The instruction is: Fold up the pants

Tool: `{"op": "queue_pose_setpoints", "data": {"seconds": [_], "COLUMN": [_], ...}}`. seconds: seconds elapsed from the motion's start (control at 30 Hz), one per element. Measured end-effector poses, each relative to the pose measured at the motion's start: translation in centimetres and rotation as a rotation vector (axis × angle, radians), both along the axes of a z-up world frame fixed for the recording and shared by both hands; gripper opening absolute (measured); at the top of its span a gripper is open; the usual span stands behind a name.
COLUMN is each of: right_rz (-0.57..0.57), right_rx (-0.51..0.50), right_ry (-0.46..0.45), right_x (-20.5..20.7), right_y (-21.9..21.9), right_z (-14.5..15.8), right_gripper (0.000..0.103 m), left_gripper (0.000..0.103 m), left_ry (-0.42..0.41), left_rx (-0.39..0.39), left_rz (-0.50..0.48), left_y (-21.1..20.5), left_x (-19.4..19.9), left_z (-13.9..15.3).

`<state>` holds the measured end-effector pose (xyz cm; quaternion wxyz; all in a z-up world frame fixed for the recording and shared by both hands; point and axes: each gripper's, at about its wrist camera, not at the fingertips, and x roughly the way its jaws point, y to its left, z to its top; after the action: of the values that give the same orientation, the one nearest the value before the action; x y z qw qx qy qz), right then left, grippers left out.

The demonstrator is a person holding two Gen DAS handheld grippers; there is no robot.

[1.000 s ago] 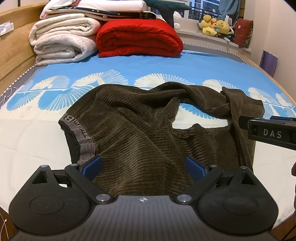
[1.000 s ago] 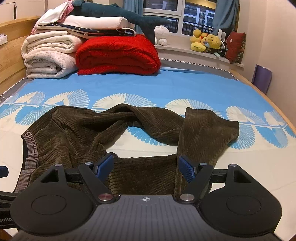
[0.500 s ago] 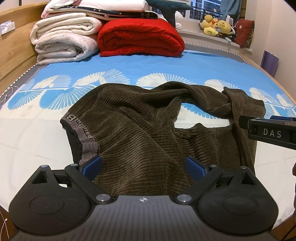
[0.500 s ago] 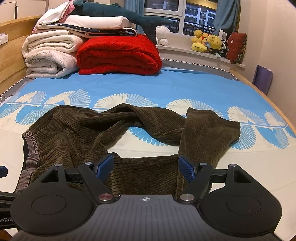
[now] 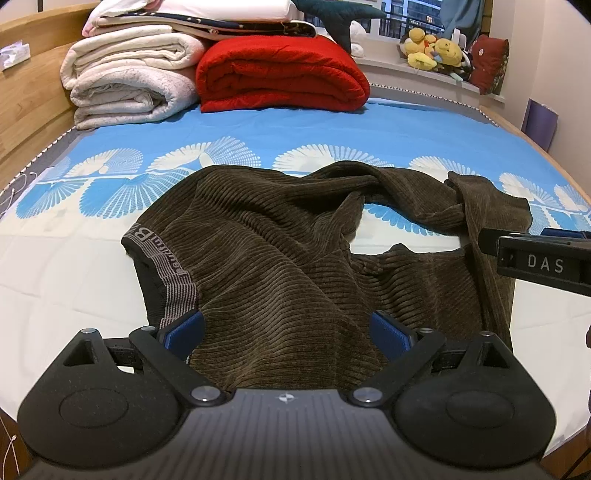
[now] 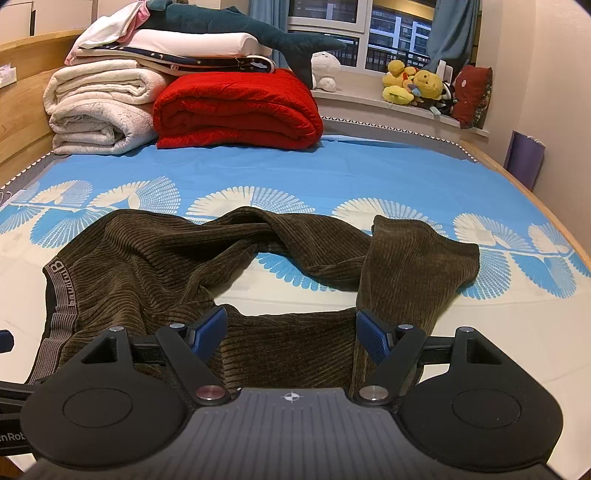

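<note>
Brown corduroy pants [image 5: 280, 258] lie crumpled on the bed, also in the right wrist view [image 6: 155, 266]. The grey waistband [image 5: 162, 266] is at the left; the legs twist off to the right, one leg end [image 6: 417, 258] folded over. My left gripper [image 5: 286, 330] is open, low over the near edge of the seat part. My right gripper [image 6: 291, 330] is open, low over the near leg by the crotch. The right gripper's side shows at the right edge of the left wrist view [image 5: 543, 258].
The bed sheet [image 6: 332, 177] is blue with white fan prints. At the headboard end lie a folded red blanket [image 6: 236, 107], white folded blankets [image 6: 96, 110] and a shark plush [image 6: 236, 26]. Plush toys [image 6: 417, 86] sit on the window sill. Wooden bed rails run along both sides.
Both grippers have shifted slightly forward over the pants. The pants have not moved and both stay open.
</note>
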<state>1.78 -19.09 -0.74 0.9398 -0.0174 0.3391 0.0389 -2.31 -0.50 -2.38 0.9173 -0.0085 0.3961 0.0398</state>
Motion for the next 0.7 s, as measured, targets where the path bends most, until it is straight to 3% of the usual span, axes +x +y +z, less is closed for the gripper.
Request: {"op": "queue_pose_setpoints", "data": {"seconds": [0.7], "right_rz": [-0.015], "right_rx": [0.003], "right_ry": [-0.018], "right_x": [-0.12], "right_y": [0.11], "right_z": [0.00], "right_gripper": [0.078], "left_gripper": [0.098], "left_ry": [0.004], "left_rx": [0.003], "left_rz": [0.006], "left_y": [0.31], "left_x": [0.09], "left_z": [-0.04]}}
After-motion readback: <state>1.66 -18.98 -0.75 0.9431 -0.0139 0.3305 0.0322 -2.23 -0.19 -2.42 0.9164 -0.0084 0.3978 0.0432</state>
